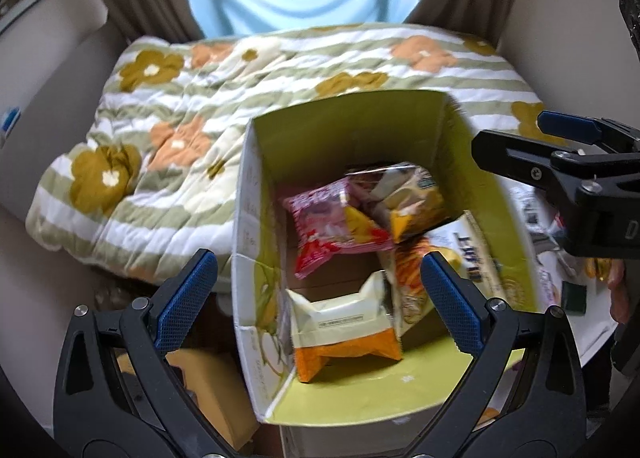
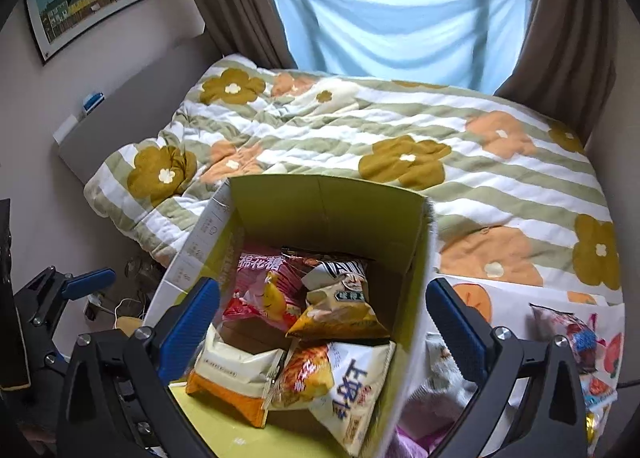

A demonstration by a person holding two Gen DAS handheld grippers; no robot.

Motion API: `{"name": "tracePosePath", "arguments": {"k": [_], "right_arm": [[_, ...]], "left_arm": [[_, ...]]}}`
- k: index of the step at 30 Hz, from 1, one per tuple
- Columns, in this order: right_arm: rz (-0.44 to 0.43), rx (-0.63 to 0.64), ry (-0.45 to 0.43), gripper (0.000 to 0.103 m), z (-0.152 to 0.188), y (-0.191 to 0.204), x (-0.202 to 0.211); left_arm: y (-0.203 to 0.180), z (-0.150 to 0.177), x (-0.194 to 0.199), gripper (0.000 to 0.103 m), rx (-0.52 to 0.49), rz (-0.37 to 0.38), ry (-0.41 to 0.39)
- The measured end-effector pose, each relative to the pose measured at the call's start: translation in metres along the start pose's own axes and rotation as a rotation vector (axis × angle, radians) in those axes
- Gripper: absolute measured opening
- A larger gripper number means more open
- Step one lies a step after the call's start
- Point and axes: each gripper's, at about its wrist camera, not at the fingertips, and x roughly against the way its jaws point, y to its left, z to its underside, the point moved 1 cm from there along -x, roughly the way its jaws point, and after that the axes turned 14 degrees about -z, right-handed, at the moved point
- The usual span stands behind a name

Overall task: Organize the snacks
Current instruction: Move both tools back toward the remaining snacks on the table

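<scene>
An open cardboard box (image 1: 344, 118) with yellow-green inner walls stands at the bed's foot; it also shows in the right wrist view (image 2: 320, 194). Inside lie a pink marshmallow bag (image 1: 332, 226), a brown-yellow bag (image 1: 408, 194), a white-and-orange bag (image 1: 344, 334) and a white chip bag (image 1: 452, 258). My left gripper (image 1: 316, 294) is open and empty above the box's near side. My right gripper (image 2: 324, 318) is open and empty over the box; it shows at the right of the left wrist view (image 1: 520, 146).
A flowered quilt (image 2: 400, 138) covers the bed behind the box. More snack packets (image 2: 576, 334) lie on a printed sheet to the right of the box. A brown carton (image 1: 208, 390) and cables sit on the floor to the left.
</scene>
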Motion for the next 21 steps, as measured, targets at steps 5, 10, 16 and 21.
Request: {"name": "tracePosePath", "arguments": {"k": [5, 10, 16, 21], "right_arm": [[0.026, -0.029, -0.037, 0.103, 0.019, -0.002, 0.042], [0.084, -0.033, -0.078, 0.103, 0.039, -0.017, 0.087], [0.127, -0.057, -0.119, 0.103, 0.070, -0.057, 0.141], [0.101, -0.038, -0.089, 0.103, 0.104, -0.092, 0.170]], "left_arm": [[-0.022, 0.004, 0.026, 0.101, -0.030, 0.056, -0.040], [-0.055, 0.011, 0.052, 0.101, -0.035, 0.105, -0.078], [-0.104, 0.028, 0.081, 0.101, -0.030, 0.109, -0.094], [-0.158, 0.046, 0.099, 0.101, 0.021, 0.097, -0.061]]}}
